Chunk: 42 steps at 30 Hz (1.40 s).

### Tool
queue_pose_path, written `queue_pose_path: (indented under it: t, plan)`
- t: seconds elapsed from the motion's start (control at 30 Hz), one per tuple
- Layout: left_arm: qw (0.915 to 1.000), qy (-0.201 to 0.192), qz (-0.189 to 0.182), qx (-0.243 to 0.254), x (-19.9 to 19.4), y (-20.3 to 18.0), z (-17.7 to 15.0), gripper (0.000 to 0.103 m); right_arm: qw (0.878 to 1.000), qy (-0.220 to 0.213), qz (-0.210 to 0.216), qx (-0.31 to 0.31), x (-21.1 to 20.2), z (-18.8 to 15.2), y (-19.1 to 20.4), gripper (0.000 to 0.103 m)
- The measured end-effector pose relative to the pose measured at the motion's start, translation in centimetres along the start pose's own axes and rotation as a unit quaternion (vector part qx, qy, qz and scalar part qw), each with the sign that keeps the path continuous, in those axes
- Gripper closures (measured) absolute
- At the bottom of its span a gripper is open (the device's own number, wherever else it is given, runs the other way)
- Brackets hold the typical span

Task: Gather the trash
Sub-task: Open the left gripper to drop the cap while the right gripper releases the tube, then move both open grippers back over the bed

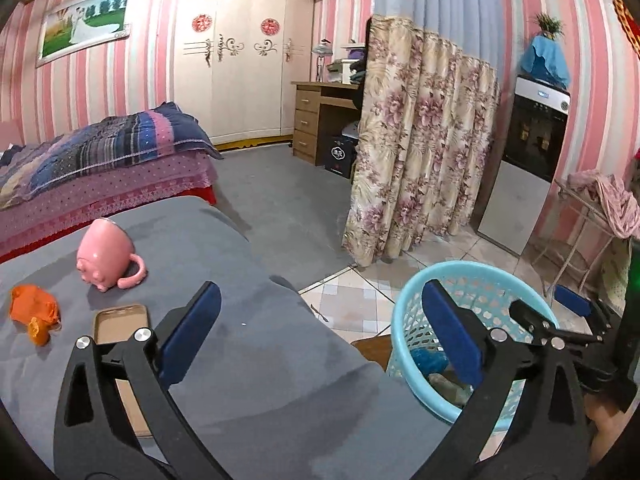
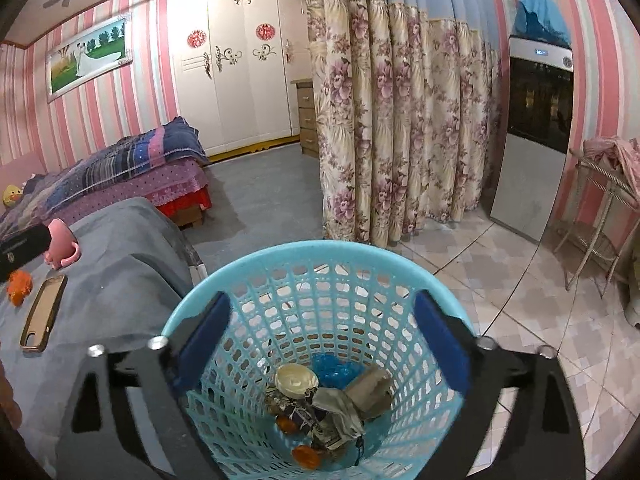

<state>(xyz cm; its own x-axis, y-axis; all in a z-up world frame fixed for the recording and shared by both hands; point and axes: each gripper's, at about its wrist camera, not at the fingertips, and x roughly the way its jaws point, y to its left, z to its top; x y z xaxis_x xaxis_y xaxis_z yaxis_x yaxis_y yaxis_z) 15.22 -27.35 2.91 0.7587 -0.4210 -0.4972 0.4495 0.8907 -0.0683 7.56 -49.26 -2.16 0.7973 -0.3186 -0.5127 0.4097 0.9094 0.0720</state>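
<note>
A light blue mesh basket (image 2: 304, 248) stands on the floor beside the table, and my right gripper (image 2: 322, 312) hangs open over its mouth with nothing between its fingers. Inside lie a round pale lid (image 2: 296, 378), a blue bag (image 2: 332, 368), brown paper (image 2: 370, 392), a grey wrapper (image 2: 340, 408) and orange peel (image 2: 306, 456). My left gripper (image 1: 320, 312) is open and empty above the table's right edge, with the basket (image 1: 460, 276) to its right. Orange peel (image 1: 34, 308) lies on the grey cloth at the far left. The right gripper (image 1: 552, 306) shows over the basket's far rim.
A pink mug (image 1: 106, 256) lies on its side on the grey-clothed table (image 1: 260, 360), with a phone (image 1: 120, 324) in front of it. Beyond are a bed (image 1: 100, 160), a floral curtain (image 1: 420, 140), a tall appliance (image 1: 532, 152) and a wire rack (image 1: 592, 216).
</note>
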Motion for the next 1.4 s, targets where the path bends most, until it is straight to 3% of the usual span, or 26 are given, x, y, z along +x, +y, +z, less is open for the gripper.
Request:
queue_pose_path:
  t: [0.33, 0.8, 1.13, 1.4]
  plan:
    - [0.9993, -0.009, 0.023, -0.029, -1.4, 3.7, 0.8, 0.006, 1.0, -0.012, 0.0, -0.022, -0.6, 0.3, 3.2, 0.005]
    - [0.9941, -0.01, 0.098, -0.046, -4.7, 13.6, 0.3, 0.006, 0.994, -0.024, 0.082, -0.062, -1.4, 0.9, 13.5, 0.005]
    - [0.9817, 0.006, 0.182, -0.056, -6.3, 22.3, -1.5, 0.006, 0.988, -0.015, 0.128, -0.088, -0.4, 2.0, 21.3, 0.005]
    - [0.9677, 0.035, 0.229, -0.098, -6.1, 28.9, -3.4, 0.006, 0.988, -0.029, 0.123, -0.085, 0.7, 2.9, 26.1, 0.005]
